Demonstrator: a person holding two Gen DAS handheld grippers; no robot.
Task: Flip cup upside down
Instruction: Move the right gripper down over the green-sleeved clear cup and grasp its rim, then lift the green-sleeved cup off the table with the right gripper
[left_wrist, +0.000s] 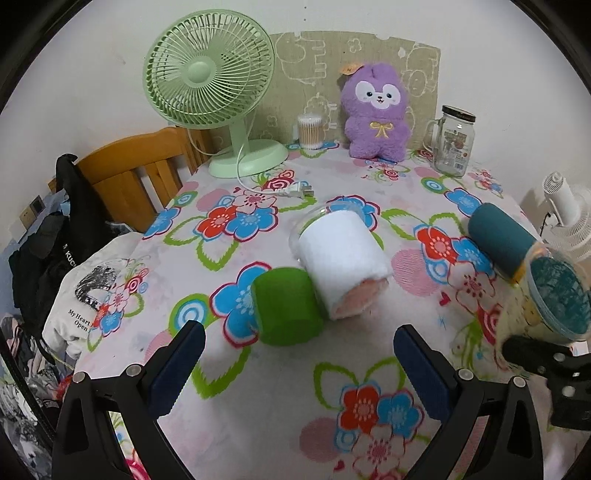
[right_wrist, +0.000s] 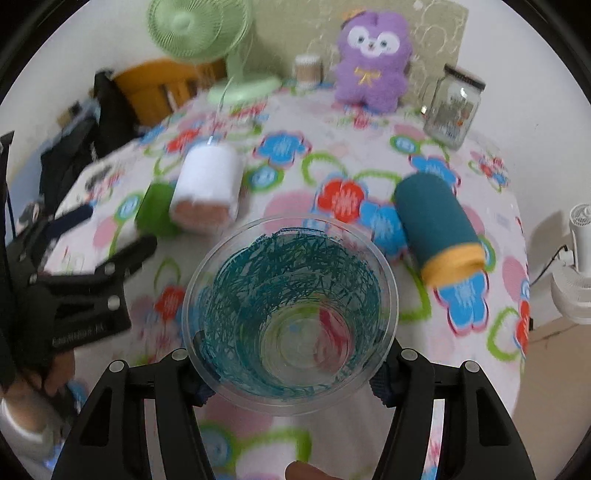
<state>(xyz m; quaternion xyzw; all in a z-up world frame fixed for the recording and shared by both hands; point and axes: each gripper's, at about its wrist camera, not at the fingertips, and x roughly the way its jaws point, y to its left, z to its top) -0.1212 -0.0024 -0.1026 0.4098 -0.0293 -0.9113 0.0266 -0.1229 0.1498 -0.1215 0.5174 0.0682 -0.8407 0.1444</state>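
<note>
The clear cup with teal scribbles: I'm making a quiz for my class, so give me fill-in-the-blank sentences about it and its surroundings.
The clear cup is gripped by the ____ gripper.
The left gripper is ____ and holds nothing.
The white roll touches a ____ roll.
The teal roll has a ____ end.

Missing words: right; open; green; yellow

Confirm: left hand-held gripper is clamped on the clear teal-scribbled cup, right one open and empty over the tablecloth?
Sides are swapped. The right wrist view shows the right hand-held gripper shut on the clear teal-scribbled cup. The left wrist view shows the left hand-held gripper open and empty over the tablecloth.
</note>
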